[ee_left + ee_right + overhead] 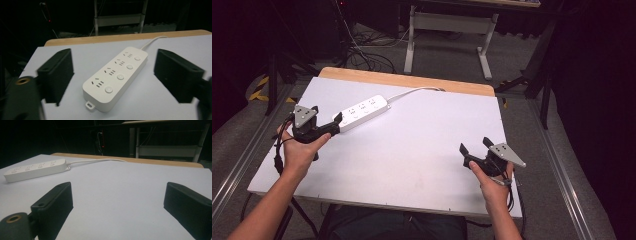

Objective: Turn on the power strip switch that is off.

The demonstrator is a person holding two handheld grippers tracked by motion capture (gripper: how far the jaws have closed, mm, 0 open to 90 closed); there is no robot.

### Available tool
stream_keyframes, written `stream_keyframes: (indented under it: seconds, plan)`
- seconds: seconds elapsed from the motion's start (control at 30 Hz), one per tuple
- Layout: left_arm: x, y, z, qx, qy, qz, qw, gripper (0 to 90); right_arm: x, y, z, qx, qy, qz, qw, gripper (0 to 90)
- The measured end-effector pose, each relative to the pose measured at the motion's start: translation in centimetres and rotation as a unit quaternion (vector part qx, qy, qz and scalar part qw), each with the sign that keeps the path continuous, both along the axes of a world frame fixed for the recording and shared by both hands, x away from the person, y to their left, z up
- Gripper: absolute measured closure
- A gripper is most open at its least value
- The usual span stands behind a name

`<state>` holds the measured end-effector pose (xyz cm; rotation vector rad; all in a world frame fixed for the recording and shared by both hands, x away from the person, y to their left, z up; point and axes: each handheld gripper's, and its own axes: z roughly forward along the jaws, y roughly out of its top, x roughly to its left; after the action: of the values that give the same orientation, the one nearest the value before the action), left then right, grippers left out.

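Strip (pixel 362 111) is lying free between the open left gripper (pixel 334 125), lined up for grasping; right gripper (pixel 473 146) is waiting open, well apart.

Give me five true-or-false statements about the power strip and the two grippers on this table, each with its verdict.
1. The power strip is white. True.
2. It has four sockets, each with a round button. True.
3. The left gripper is clamped on the strip. False: its fingers are open, and the strip lies beyond them.
4. The right gripper holds a plug. False: it is open and empty.
5. The strip's cable runs toward the table's far edge. True.
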<state>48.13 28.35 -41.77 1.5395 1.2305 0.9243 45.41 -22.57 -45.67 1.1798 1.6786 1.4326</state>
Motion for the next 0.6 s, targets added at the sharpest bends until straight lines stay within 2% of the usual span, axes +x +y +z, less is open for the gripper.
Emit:
stream_keyframes:
  seconds: [0.1, 0.2, 0.6]
  plan:
    - [-0.33, -0.07, 0.01, 0.005, -0.01, -0.004, 0.9999, 10.6, 0.0, 0.03, 0.01, 0.0, 0.0, 0.0, 1.0, 9.1]
    - [-0.53, -0.12, -0.01, 0.005, -0.012, -0.002, 0.9999, 5.9, 0.0, 0.02, 0.0, -0.001, 0.001, 0.0, 1.0, 9.1]
    - [-0.89, 0.16, -0.12, -0.006, -0.007, -0.002, 1.0, 4.3, 0.09, 0.05, -0.01, -0.001, 0.0, 0.0, 1.0, 9.1]
